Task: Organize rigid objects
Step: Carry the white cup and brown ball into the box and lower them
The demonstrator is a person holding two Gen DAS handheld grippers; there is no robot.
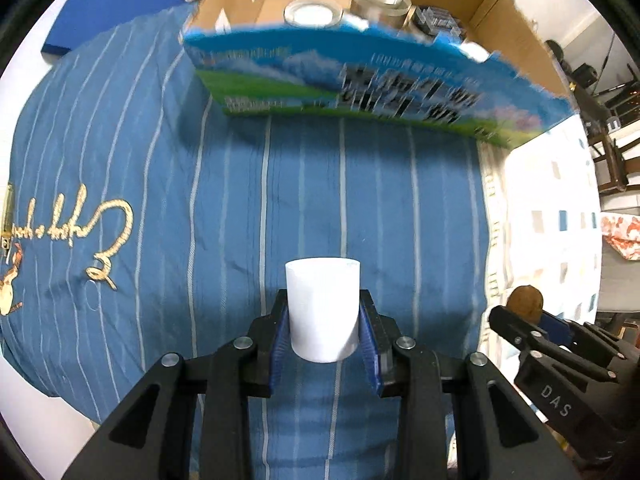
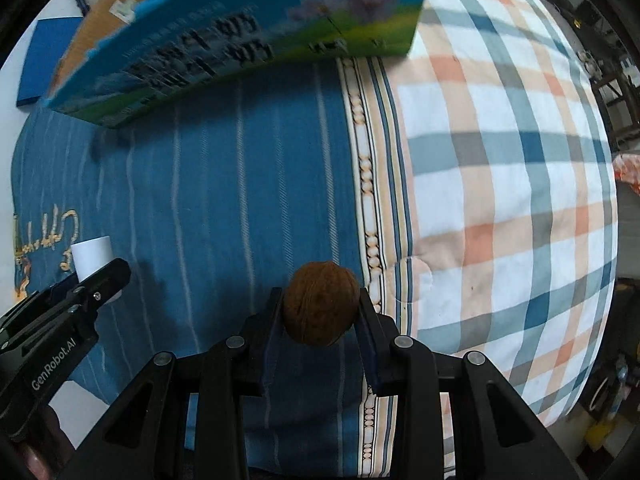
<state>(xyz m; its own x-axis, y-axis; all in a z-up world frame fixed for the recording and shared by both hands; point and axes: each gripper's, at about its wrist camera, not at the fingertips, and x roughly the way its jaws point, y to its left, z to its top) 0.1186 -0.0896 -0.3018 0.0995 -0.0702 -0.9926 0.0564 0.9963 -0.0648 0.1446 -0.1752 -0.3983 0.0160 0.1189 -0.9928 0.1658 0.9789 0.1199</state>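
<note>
The right gripper [image 2: 322,312] clamps a brown walnut [image 2: 320,303] at lower centre; the left gripper [image 2: 90,280] grips a white cup [image 2: 93,257] at far left, the cardboard box [image 2: 240,36] above.

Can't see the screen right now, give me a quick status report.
Left gripper shut on white cup. Right gripper shut on walnut. Box ahead, path open.

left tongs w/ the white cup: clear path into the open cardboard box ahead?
Probably yes. The left tongs are shut on the white cup, and only bare blue striped cloth lies before the box. Its top is open, but the near wall must be cleared, and jars already take up some floor.
</note>
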